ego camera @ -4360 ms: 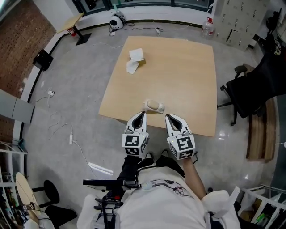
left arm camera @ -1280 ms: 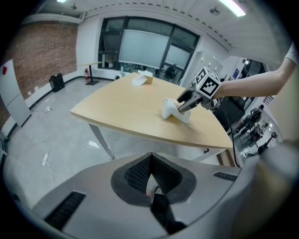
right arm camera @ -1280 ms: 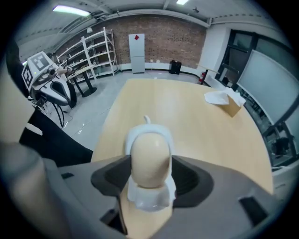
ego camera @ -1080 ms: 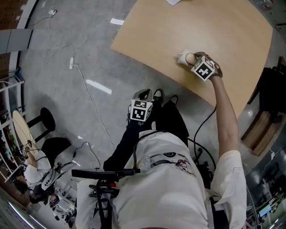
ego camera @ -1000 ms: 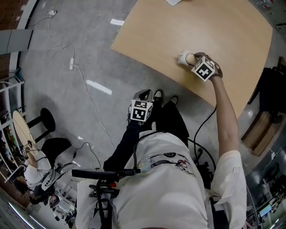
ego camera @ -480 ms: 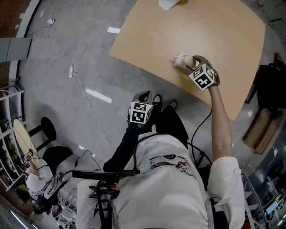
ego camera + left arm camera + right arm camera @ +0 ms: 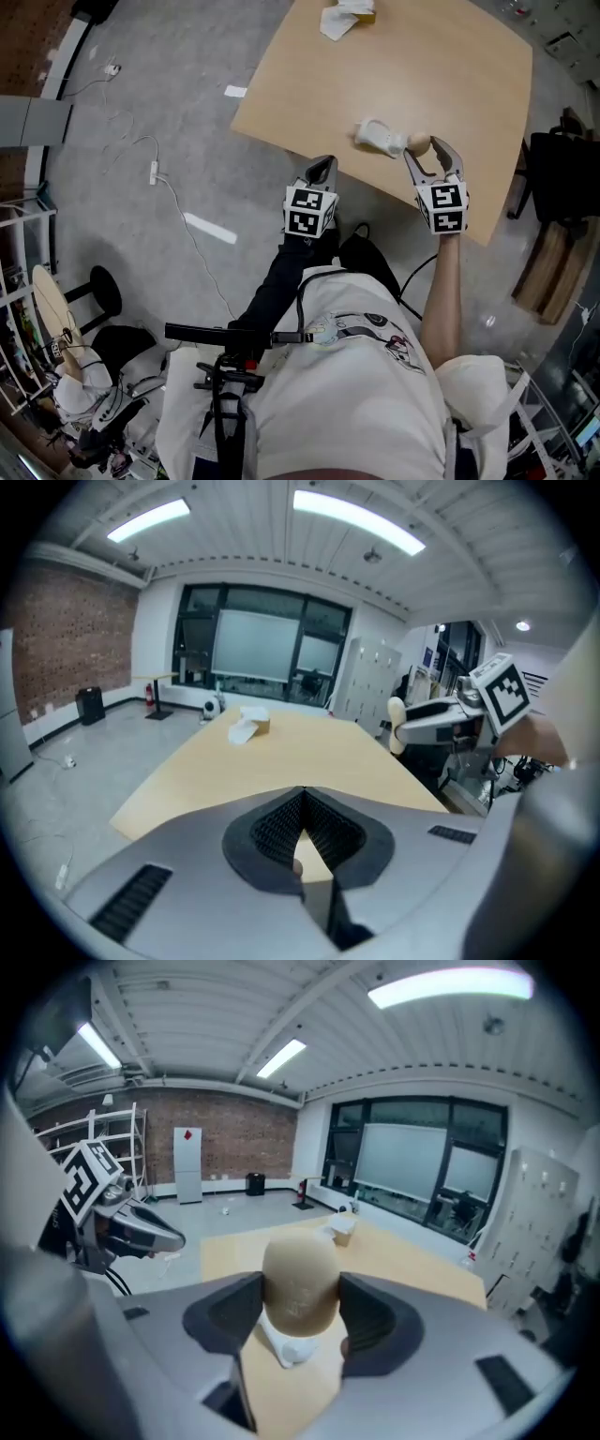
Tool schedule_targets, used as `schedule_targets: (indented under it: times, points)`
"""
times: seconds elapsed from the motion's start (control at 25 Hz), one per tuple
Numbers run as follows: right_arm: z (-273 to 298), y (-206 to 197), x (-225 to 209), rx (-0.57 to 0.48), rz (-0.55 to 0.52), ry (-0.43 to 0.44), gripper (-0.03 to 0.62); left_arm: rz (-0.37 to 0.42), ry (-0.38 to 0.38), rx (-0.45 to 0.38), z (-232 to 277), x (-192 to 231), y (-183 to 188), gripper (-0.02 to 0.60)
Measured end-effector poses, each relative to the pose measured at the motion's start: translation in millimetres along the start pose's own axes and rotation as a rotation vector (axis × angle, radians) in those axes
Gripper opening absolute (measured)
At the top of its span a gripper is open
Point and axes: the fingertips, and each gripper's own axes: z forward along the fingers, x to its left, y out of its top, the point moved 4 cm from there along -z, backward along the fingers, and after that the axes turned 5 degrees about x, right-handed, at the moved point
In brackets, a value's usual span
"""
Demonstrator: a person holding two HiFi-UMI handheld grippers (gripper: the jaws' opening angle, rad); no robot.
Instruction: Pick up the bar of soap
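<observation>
A tan oval bar of soap [image 7: 300,1286] is clamped upright between the jaws of my right gripper [image 7: 300,1302]. In the head view this bar of soap [image 7: 418,144] sits at the tips of the right gripper [image 7: 424,147], just right of the white soap dish [image 7: 373,137] on the wooden table [image 7: 450,66]. Beneath the bar, the dish [image 7: 289,1347] still rests on the tabletop. My left gripper [image 7: 324,165] is shut on nothing, held at the table's near edge. In its own view the left gripper [image 7: 302,803] has its jaws together.
A crumpled white tissue and a small brown box [image 7: 345,13] lie at the table's far edge. A black chair [image 7: 562,178] stands to the right of the table. Cables and a power strip [image 7: 153,171] lie on the grey floor at left.
My right gripper has drawn back from the dish toward the table edge with the soap in it. The left gripper has risen from beside my leg to the table's near edge.
</observation>
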Motion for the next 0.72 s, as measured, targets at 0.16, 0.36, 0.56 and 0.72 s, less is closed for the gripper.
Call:
schedule_targets:
  times: [0.16,0.36,0.56,0.72]
  points:
    - [-59.0,22.1,-5.2,-0.115,0.048,-0.085,0.253,0.057,-0.016,-0.157,-15.7,-15.3,64.5,0.005]
    - [-122.1,51.8,-27.3,-0.284,0.092,-0.183,0.253,0.140,-0.054,-0.331,-35.2,-51.9,136.9,0.005]
    - [-169.2,88.1,-37.4,-0.466,0.093,-0.288,0.253,0.238,-0.098,-0.497,-57.4,-83.1,193.8,0.005]
    - [-187.4,105.0,-46.2,-0.564,0.130,-0.313,0.253,0.261,-0.098,-0.585,-76.5,-98.0,227.8,0.005]
